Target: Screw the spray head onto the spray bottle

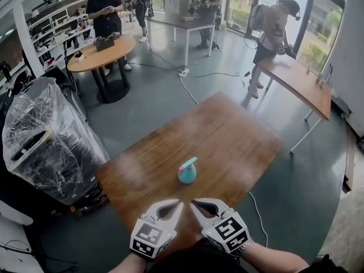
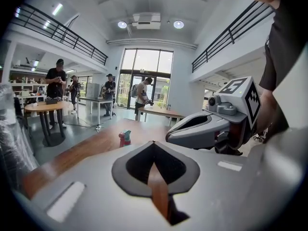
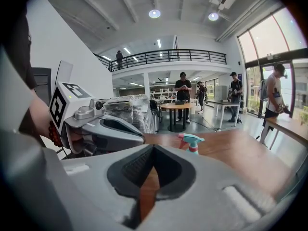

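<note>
The spray bottle (image 1: 187, 173) is standing upright near the middle of the wooden table (image 1: 239, 135), with its teal spray head (image 1: 189, 162) seemingly sitting on the neck, though the joint is too small to judge. The left gripper (image 1: 172, 206) and the right gripper (image 1: 199, 205) are hovering side by side over the table's near edge, apart from the bottle. Each is keeping its jaws pressed together on nothing, with the tips angling toward each other.
</note>
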